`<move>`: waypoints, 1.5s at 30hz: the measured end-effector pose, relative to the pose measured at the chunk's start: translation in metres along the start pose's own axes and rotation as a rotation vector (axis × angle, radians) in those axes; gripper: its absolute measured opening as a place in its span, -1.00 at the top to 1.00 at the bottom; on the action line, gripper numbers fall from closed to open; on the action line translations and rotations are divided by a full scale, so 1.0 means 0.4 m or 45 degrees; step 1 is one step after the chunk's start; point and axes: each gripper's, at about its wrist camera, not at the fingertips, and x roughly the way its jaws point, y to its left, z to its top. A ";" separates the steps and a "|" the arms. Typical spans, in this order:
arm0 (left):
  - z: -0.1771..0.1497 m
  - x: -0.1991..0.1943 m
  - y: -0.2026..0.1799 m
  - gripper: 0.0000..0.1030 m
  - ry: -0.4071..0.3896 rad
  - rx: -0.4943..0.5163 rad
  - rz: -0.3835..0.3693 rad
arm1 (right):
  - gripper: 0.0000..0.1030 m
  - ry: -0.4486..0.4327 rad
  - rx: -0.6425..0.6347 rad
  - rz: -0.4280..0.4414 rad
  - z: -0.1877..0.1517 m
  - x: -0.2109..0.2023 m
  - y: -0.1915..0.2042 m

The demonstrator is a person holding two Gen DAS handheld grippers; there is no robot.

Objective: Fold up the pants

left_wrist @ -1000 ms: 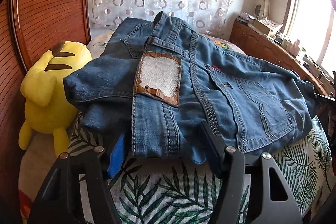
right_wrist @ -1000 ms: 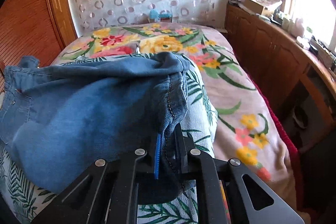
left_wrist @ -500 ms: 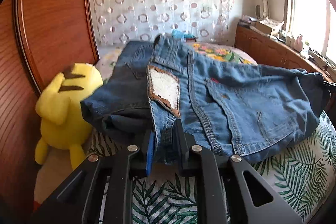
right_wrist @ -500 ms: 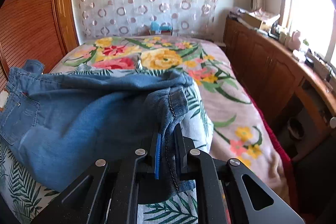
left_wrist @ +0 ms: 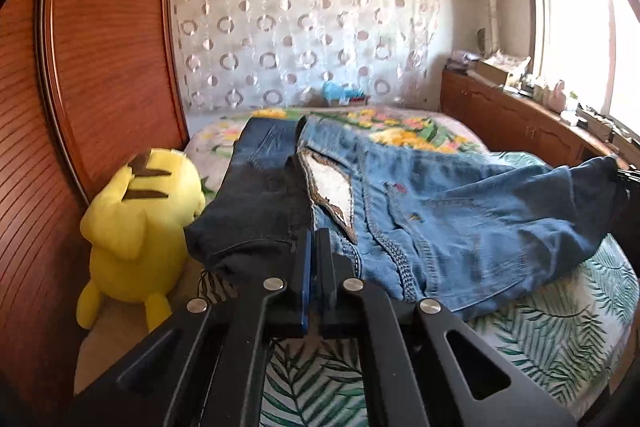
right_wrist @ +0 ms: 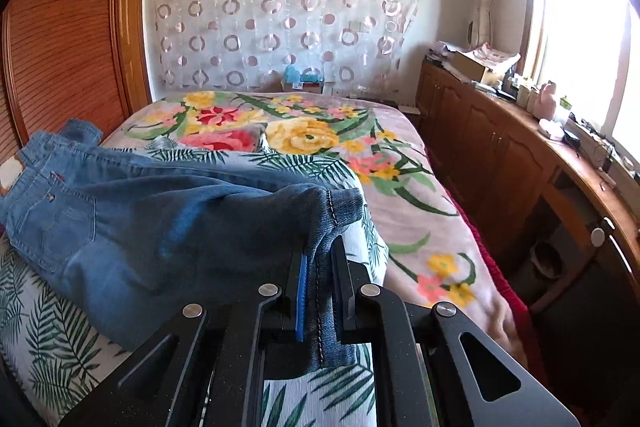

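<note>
Left gripper (left_wrist: 314, 247) I have pinched on the jeans' (left_wrist: 440, 215) waistband edge, while my right gripper (right_wrist: 320, 267) clamps the hem. Between them the jeans lie across the leaf-print sheet (left_wrist: 560, 327), beside a yellow plush toy (left_wrist: 140, 227).

The left wrist camera is sitting low behind the left gripper (left_wrist: 313, 247), looking forward along its jaws over the waistband end of the jeans (left_wrist: 420, 211) toward the curtained wall (left_wrist: 300, 39), with the wooden headboard (left_wrist: 92, 67) and the yellow plush toy (left_wrist: 140, 227) close on its left. The right wrist camera is riding just behind the right gripper (right_wrist: 320, 263), facing the same curtained wall (right_wrist: 280, 11) from the hem end of the jeans (right_wrist: 168, 231), with the wooden cabinets (right_wrist: 500, 155) under the window running along its right. Both views are sharing the jeans, the bed (right_wrist: 404, 195) beneath them, the curtain and the cabinets, each from very near the cloth.
</note>
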 end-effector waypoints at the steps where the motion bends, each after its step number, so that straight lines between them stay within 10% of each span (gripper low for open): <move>1: -0.004 0.011 0.000 0.95 0.007 0.003 0.007 | 0.81 0.005 -0.015 -0.013 -0.005 0.010 0.007; 10: -0.044 0.091 0.031 0.90 0.125 -0.043 0.000 | 0.81 0.084 -0.006 -0.040 -0.001 0.121 0.008; 17: -0.085 0.117 0.043 0.19 0.199 -0.099 -0.071 | 0.81 0.131 0.013 -0.028 0.005 0.161 -0.009; 20: -0.094 0.126 0.035 0.17 0.222 -0.095 -0.096 | 0.81 0.144 0.006 -0.025 0.013 0.172 -0.015; 25: -0.088 0.151 0.049 0.24 0.270 -0.151 -0.120 | 0.81 0.157 0.015 -0.014 0.021 0.186 -0.024; 33: -0.071 0.087 0.010 0.96 0.196 -0.027 -0.032 | 0.82 0.087 0.005 -0.045 0.006 0.123 -0.011; 45: -0.022 -0.060 0.029 0.96 0.016 -0.033 -0.012 | 0.82 -0.040 -0.030 -0.057 0.012 -0.034 0.013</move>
